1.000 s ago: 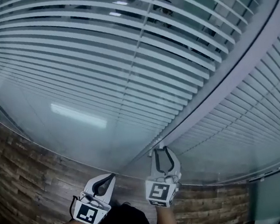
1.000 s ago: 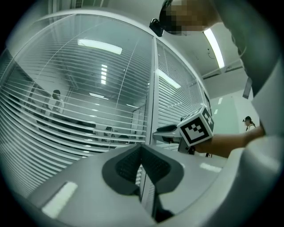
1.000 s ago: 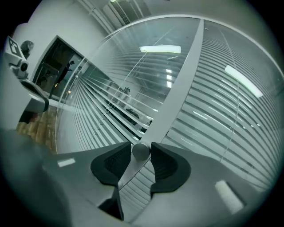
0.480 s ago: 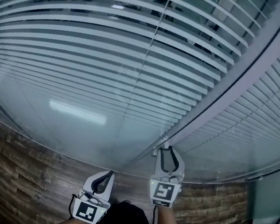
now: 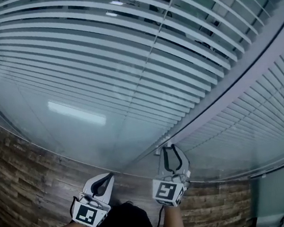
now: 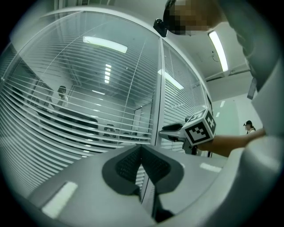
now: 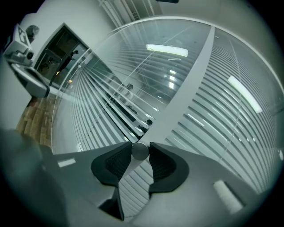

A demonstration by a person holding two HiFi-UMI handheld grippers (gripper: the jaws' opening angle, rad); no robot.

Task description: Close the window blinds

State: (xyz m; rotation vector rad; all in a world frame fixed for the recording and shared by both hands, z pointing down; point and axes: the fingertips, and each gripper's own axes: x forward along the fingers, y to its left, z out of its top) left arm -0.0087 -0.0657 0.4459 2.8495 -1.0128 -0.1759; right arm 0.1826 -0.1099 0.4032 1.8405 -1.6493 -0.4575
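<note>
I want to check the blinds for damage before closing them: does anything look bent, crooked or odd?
Nothing stands out. The slats run even and parallel throughout, none bent or sagging; they are simply open. The right gripper clasps the knob.

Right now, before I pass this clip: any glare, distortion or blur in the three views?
Head view: strong fisheye bends the blind slats into arcs, and a ceiling-light reflection glares on the glass. Left gripper view: dark round vignette, lamp reflections on the glass. Right gripper view: same vignette and bending; the knob between the jaws is sharp.
</note>
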